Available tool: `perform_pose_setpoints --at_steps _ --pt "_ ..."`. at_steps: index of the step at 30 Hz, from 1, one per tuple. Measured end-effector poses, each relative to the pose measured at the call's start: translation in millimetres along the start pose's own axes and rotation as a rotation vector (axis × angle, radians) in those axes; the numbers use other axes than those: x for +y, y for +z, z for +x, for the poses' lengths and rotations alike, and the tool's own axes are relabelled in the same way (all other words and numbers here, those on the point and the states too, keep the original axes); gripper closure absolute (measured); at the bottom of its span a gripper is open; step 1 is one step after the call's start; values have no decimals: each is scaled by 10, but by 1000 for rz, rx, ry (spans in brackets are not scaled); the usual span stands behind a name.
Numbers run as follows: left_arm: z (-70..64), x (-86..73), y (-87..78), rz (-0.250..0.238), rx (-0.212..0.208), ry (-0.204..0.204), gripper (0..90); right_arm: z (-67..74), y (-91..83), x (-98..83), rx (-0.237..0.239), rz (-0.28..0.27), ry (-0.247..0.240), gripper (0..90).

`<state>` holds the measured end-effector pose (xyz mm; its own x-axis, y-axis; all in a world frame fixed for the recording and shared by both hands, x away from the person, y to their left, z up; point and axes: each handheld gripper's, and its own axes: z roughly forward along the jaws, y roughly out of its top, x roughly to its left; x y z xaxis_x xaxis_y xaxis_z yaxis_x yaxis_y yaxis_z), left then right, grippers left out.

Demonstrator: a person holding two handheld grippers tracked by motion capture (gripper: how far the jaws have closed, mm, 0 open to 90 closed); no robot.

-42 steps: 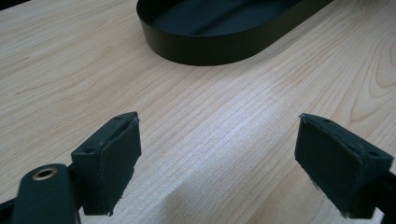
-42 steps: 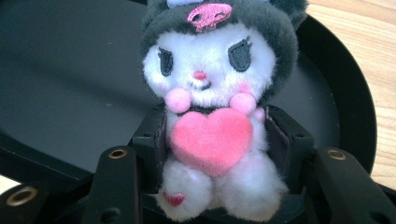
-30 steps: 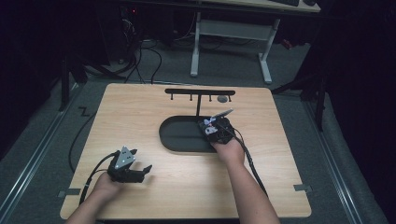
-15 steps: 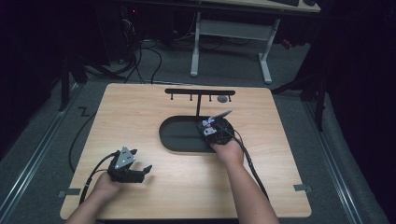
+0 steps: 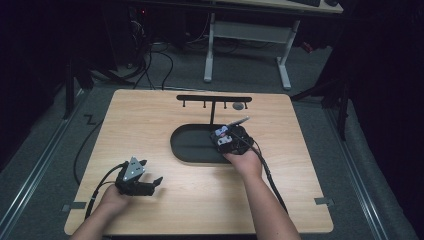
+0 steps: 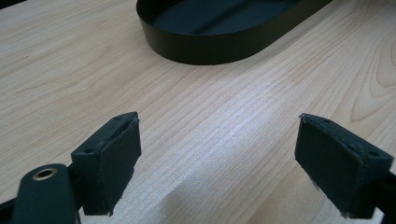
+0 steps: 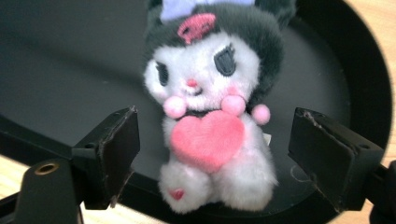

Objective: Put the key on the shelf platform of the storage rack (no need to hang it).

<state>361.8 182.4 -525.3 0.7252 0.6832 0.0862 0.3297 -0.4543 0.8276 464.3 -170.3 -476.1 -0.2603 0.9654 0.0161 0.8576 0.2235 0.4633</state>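
a small plush toy [image 7: 212,116] with a pink heart is seen lying inside the black oval tray [image 5: 186,150] on the wooden surface [image 5: 150,125], between the wide-open, empty jaws of the right claw [image 7: 212,158], while the left claw [image 6: 219,163] is held open and empty over bare wood near the tray.

counter [image 6: 224,135]: light wood with thin grain lines, smooth, a soft shine
tray [image 6: 205,46]: black, smooth, matt, looks like metal or plastic
toy [image 7: 212,116]: fluffy plush cloth, white and black fur, pink fuzzy heart
left tool [image 6: 219,163]: dull black pads, a bit rough at the edges
right tool [image 7: 215,163]: same dull black pads
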Motion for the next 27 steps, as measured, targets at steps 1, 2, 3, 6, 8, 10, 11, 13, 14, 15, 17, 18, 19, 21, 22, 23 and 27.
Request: perform_pose_setpoints --at_steps 1,2,3,6,8,10,11,13,14,15,17,18,19,21,22,23,27 --pt "-1 0 0 0 0 0 154 0 0 0 0 0 0 163" --pt "-2 0 0 0 1 1 153 4 -20 -2 6 -6 -2 152" --pt "-2 0 1 0 1 1 154 16 -51 -10 15 -24 -7 152" --pt "-3 0 1 1 1 1 154 45 -123 -38 18 -40 -36 143" --pt "-5 1 1 2 2 4 153 67 -165 -69 20 -64 -43 115" --pt "-5 2 3 3 3 4 153 84 -194 -98 8 -70 -61 88" --pt "-5 2 3 5 3 5 154 86 -202 -108 9 -72 -63 84" --pt "-7 3 3 7 3 8 154 86 -232 -143 9 -80 -68 77" --pt "-8 3 3 7 5 9 154 85 -249 -162 7 -86 -68 69" --pt "-9 3 4 7 4 10 153 81 -264 -181 6 -96 -73 62" --pt "-10 3 5 8 5 11 154 74 -305 -231 9 -113 -72 53" --pt "-11 3 7 8 5 11 153 69 -320 -249 10 -119 -73 52" --pt "-11 4 8 10 6 12 154 63 -339 -275 12 -129 -70 50" --pt "-11 5 9 14 6 14 154 52 -379 -331 16 -146 -72 46" --pt "-12 6 9 16 6 16 153 45 -401 -369 20 -157 -72 44" --pt "-16 6 11 15 7 15 153 42 -415 -393 20 -163 -73 43" --pt "-21 7 13 16 11 17 153 30 -466 -525 19 -193 -84 34"
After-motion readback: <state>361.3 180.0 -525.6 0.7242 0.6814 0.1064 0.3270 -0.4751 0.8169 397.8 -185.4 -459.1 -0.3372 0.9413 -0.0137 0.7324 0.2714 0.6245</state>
